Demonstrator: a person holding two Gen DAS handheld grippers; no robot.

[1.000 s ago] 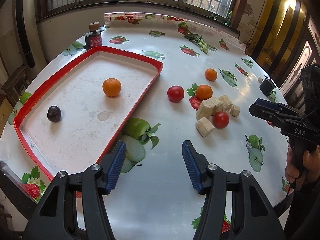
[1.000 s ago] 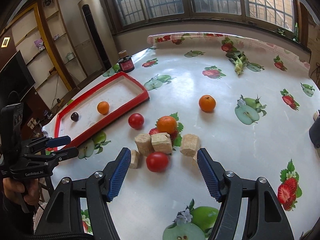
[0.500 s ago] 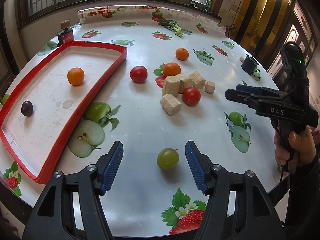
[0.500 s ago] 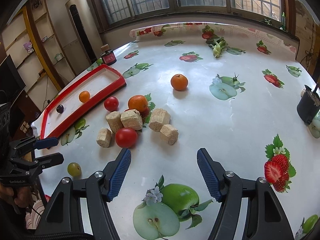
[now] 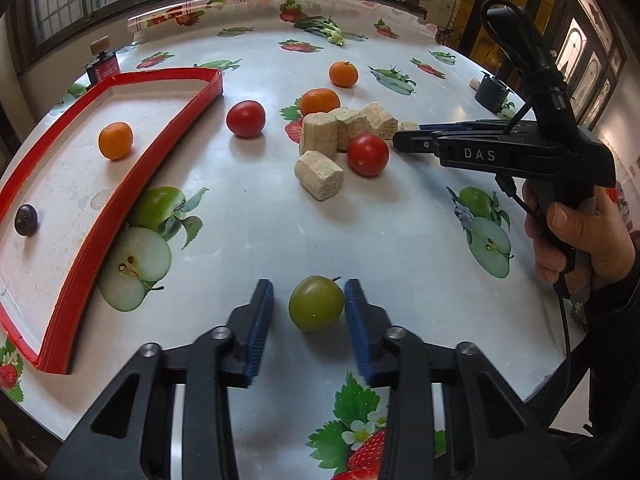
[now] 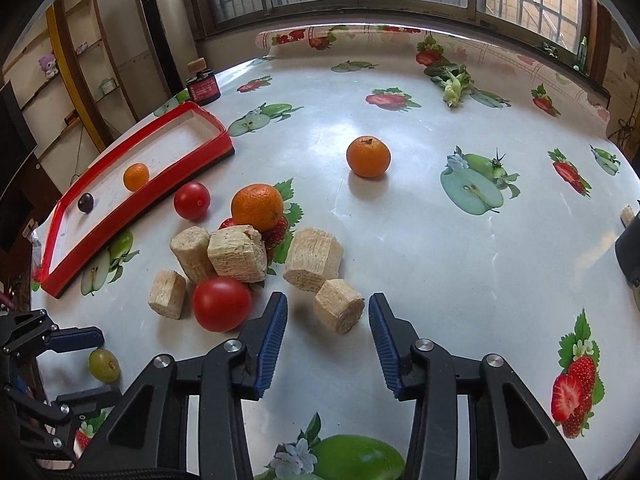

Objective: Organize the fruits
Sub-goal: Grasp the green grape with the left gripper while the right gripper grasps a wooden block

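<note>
A green grape-like fruit [image 5: 316,302] lies on the table between the open fingers of my left gripper [image 5: 309,295]; the right finger is near it, touching or not I cannot tell. It also shows in the right wrist view [image 6: 104,365]. The red tray [image 5: 168,148] at the left holds an orange [image 5: 115,140] and a dark plum [image 5: 26,220]. Two red tomatoes [image 5: 245,118] [image 5: 367,154] and two oranges [image 5: 320,101] [image 5: 343,73] lie on the table. My right gripper [image 6: 328,314] is open around a beige cork-like block [image 6: 339,309].
Several beige blocks [image 6: 236,254] are piled among the fruit. A small red jar [image 6: 204,88] stands beyond the tray. A dark cup [image 5: 491,92] sits at the far right. Leafy greens [image 6: 454,82] lie at the back. The table edge is close below my left gripper.
My left gripper has moved forward so that the green fruit lies between its fingers, and the fingers have narrowed. My right gripper has moved forward toward the blocks, one now between its fingers.
</note>
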